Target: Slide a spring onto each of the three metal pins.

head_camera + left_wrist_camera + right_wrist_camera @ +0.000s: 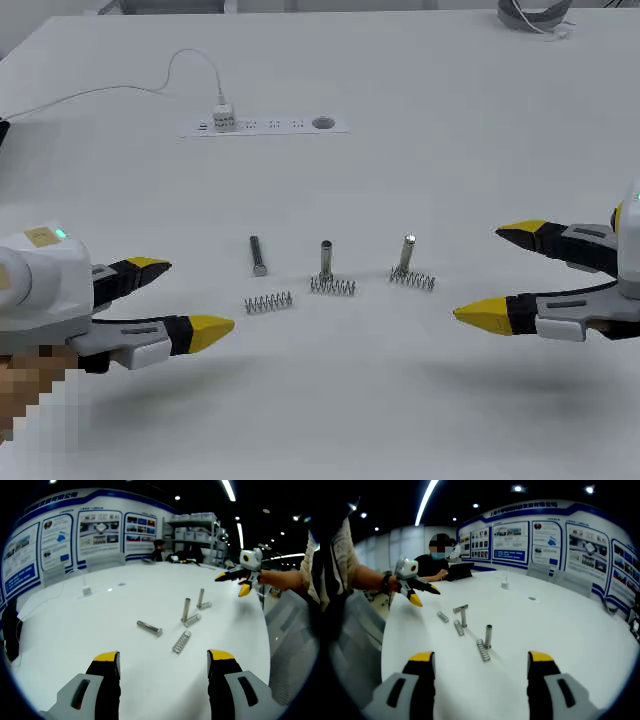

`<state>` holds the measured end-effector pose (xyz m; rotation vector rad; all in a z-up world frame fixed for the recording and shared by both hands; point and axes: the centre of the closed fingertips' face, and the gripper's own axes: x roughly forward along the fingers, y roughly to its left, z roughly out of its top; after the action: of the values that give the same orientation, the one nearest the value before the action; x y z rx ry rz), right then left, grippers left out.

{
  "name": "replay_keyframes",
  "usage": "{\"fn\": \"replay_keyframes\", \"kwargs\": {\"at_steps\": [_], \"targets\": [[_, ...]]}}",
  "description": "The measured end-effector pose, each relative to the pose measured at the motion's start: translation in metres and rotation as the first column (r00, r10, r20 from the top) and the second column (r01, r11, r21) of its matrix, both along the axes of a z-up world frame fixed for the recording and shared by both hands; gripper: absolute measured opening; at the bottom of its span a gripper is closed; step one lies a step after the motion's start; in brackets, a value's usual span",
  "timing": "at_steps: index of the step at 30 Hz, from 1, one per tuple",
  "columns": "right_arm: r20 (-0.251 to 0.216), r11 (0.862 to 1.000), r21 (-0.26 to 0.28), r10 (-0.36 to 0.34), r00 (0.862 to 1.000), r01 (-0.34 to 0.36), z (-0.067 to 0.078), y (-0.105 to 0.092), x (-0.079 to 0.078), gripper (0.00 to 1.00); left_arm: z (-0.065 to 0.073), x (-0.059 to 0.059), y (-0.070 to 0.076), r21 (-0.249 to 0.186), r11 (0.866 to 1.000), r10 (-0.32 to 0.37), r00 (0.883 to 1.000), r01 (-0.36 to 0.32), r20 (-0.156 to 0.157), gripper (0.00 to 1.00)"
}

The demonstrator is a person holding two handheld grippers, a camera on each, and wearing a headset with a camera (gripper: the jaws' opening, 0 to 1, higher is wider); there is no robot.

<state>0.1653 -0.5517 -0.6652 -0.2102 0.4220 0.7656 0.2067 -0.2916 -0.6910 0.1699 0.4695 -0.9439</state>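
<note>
Three metal pins sit in a row mid-table. The left pin (257,255) lies on its side; the middle pin (326,258) and right pin (407,253) stand upright. A loose spring lies on the table in front of each: left spring (268,301), middle spring (333,287), right spring (412,280). My left gripper (185,297) hovers open to the left of the row, holding nothing. Its own view has the lying pin (149,627) and nearest spring (181,641) ahead of it (163,656). My right gripper (495,272) is open and empty to the right, facing the nearest upright pin (488,636).
A white power strip (265,125) with a plugged-in charger (222,115) and cable lies farther back on the white table (450,150). A coiled cable (535,15) rests at the far right edge. A seated person (437,560) is beyond the table.
</note>
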Motion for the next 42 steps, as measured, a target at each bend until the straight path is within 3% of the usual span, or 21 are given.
{"fn": "replay_keyframes", "kwargs": {"at_steps": [27, 42], "targets": [[0.002, 1.0, -0.002, -0.001, 1.0, 0.001, 0.002, 0.001, 0.001, 0.77, 0.0, -0.006, -0.005, -0.003, 1.0, -0.011, 1.0, 0.011, -0.006, 0.71], [0.0, 1.0, 0.004, -0.019, 1.0, 0.019, 0.002, -0.001, -0.001, 0.77, 0.01, 0.008, -0.007, -0.022, 1.0, 0.014, 1.0, -0.015, -0.014, 0.66]]}}
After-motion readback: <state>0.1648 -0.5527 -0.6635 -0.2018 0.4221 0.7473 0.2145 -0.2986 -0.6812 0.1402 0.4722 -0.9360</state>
